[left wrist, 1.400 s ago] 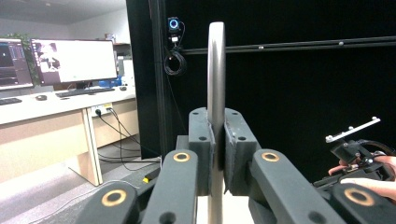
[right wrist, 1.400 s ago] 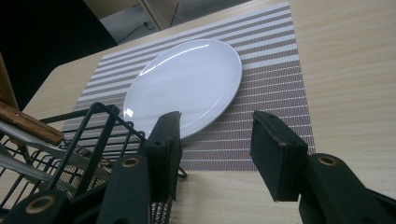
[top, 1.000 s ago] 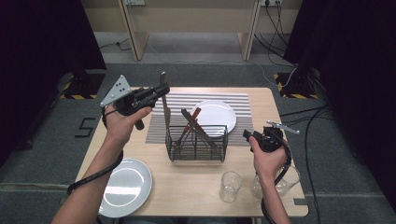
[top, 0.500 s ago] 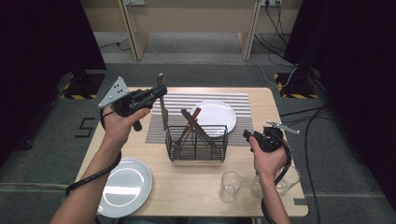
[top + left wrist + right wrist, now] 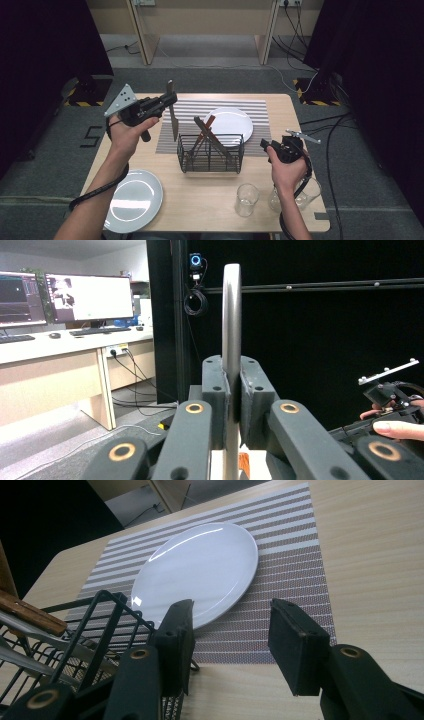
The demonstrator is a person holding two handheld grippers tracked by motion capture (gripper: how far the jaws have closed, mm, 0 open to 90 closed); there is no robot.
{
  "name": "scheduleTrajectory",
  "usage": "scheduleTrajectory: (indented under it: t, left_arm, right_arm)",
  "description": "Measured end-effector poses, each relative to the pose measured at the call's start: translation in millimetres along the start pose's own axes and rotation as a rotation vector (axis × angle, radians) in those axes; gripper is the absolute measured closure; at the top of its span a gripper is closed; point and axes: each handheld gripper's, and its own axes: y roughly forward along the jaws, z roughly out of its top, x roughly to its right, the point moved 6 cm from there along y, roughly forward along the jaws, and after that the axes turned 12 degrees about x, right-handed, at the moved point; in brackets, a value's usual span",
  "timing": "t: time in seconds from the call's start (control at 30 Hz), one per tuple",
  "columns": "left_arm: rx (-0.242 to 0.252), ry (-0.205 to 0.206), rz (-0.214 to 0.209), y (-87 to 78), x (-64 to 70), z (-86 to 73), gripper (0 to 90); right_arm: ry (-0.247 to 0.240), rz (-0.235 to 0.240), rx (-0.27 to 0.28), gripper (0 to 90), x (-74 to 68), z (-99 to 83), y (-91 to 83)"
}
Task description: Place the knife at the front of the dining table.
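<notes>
Steel table knife (image 5: 173,116) hangs blade-down, clamped in the left tool (image 5: 161,104) up in the air, just left of the black wire basket (image 5: 210,155) and a little above its rim. Nearer the person than the basket, two drinking glasses (image 5: 247,199) and a white plate (image 5: 134,199) sit on the counter (image 5: 205,195). Right of the basket, the right tool (image 5: 266,145) hovers with jaws apart, holding nothing. Beyond the basket lies another white plate (image 5: 231,123) on a striped placemat (image 5: 260,107). Wood-handled cutlery (image 5: 204,131) leans inside the basket; judging by that, this knife's drop is what remains
</notes>
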Motion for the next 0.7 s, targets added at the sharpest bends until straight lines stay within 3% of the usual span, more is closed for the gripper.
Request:
scheduleTrajectory:
  t: [0.7]
  left_arm:
    - [-0.015,-0.004,0.008,-3.5,-3.3,-6.6,83.3]
  right_arm:
    - [0.005,-0.002,0.008,52.4,0.8,2.0,-1.5]
